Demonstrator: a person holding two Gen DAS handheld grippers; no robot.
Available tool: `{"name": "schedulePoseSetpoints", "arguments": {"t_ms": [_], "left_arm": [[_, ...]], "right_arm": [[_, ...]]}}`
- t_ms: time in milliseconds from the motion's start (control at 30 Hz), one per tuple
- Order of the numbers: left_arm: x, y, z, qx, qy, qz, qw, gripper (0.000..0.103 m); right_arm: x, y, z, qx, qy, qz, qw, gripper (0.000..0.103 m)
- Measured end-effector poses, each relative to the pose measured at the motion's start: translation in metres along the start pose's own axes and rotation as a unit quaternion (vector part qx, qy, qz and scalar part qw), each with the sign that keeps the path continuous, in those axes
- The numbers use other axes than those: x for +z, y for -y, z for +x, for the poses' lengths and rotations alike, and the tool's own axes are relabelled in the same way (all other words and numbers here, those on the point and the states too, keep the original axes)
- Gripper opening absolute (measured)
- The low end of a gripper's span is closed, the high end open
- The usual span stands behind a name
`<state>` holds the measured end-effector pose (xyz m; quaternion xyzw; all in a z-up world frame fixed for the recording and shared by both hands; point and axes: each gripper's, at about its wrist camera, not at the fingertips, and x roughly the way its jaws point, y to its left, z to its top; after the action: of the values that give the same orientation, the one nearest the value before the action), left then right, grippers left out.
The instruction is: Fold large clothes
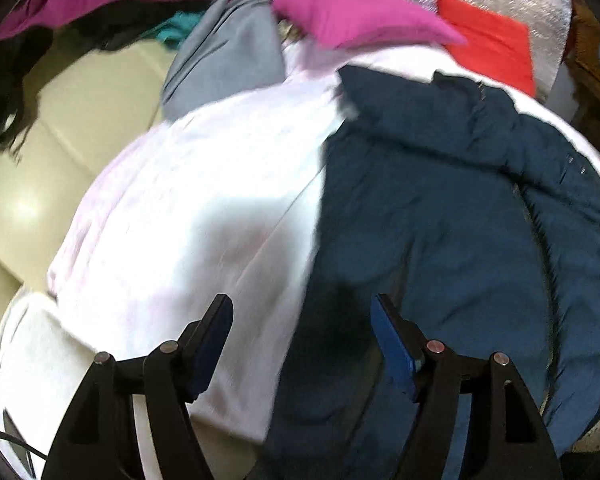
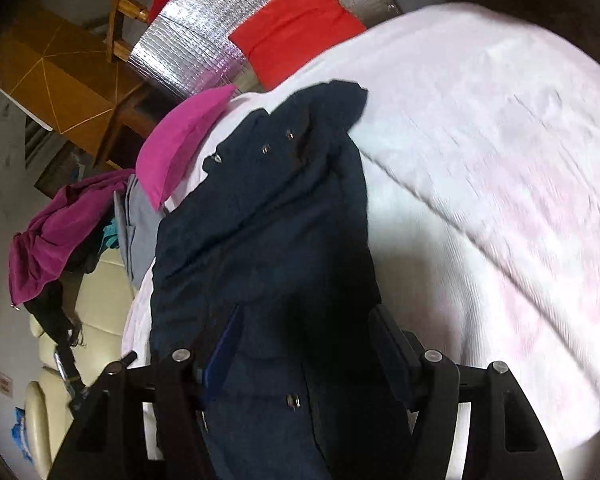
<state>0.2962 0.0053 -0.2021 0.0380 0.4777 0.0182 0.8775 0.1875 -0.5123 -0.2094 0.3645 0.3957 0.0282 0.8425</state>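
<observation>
A dark navy padded jacket (image 1: 440,200) with metal snaps lies spread on a white and pale pink sheet (image 1: 204,200). My left gripper (image 1: 302,304) hovers open over the jacket's left edge, where it meets the sheet, with nothing between its blue pads. In the right wrist view the jacket (image 2: 260,220) runs lengthwise away from me on the sheet (image 2: 500,160). My right gripper (image 2: 306,314) stands open just above the jacket's near end. Its fingers are spread to either side of the fabric and the pads do not press on it. Both views are blurred.
A magenta cushion (image 1: 352,16) and a grey garment (image 1: 228,52) lie beyond the jacket. A folded red cloth (image 2: 296,28) rests on a silver foil mat (image 2: 188,36). More clothes (image 2: 52,232) are piled on a cream sofa (image 1: 40,160). A wooden chair (image 2: 124,4) and a cardboard box (image 2: 52,68) stand behind.
</observation>
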Motion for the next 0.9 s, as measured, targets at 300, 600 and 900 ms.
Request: {"name": "schedulePoseSetpoints", "arguments": {"t_ms": [300, 600, 900], "left_arm": [[-0.027, -0.007, 0.000, 0.015, -0.023, -0.005, 0.9996, 0.072], [-0.032, -0.011, 0.030, -0.058, -0.103, -0.027, 0.9926, 0.073], [-0.033, -0.011, 0.027, -0.116, -0.088, -0.032, 0.9888, 0.042]], "right_arm": [[-0.017, 0.012, 0.006, 0.005, -0.030, 0.021, 0.999, 0.069], [-0.031, 0.028, 0.013, -0.014, -0.063, 0.022, 0.998, 0.069], [-0.047, 0.024, 0.032, 0.033, -0.102, 0.010, 0.994, 0.070]]}}
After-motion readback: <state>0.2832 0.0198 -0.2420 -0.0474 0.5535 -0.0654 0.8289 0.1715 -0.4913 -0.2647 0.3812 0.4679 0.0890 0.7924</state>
